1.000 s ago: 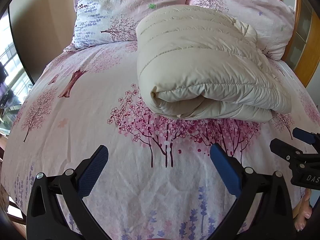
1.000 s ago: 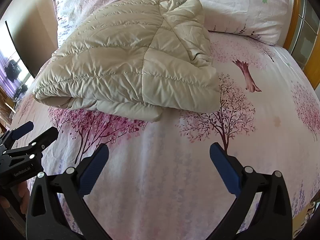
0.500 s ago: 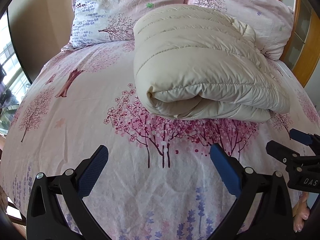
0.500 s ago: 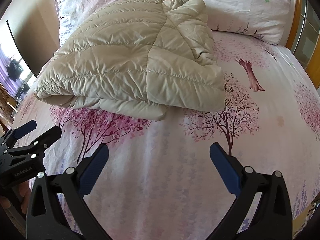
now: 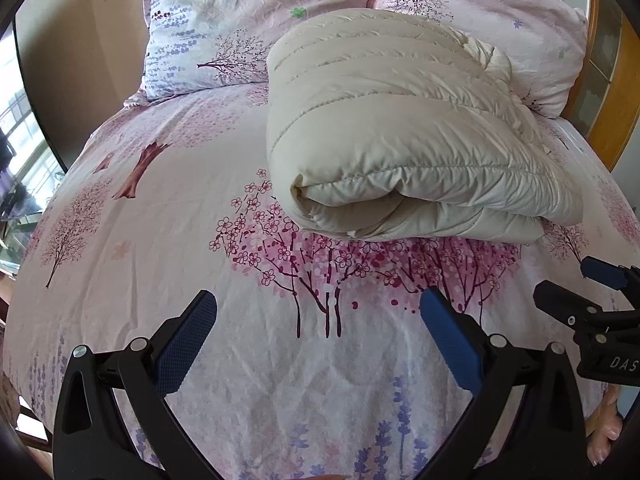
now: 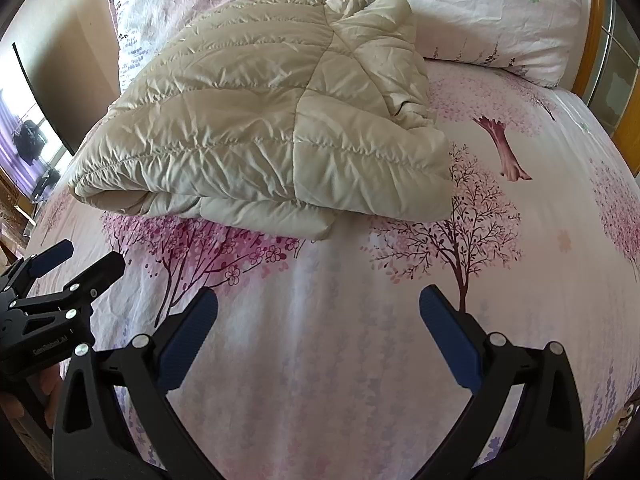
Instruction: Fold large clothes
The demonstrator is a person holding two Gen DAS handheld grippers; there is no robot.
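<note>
We look along a bed (image 5: 168, 264) in blossom-print bedding, pillows (image 5: 256, 24) at its head edge. Our left tongs (image 5: 316, 344) hang over the foot edge, apart and empty. The cream puffer coat (image 5: 400, 132) lies bundled near the head, folded layers stacked so it holds shape. Our right tongs (image 6: 316, 344) hover alongside, apart and empty too, apparently clear of finished work.
</note>
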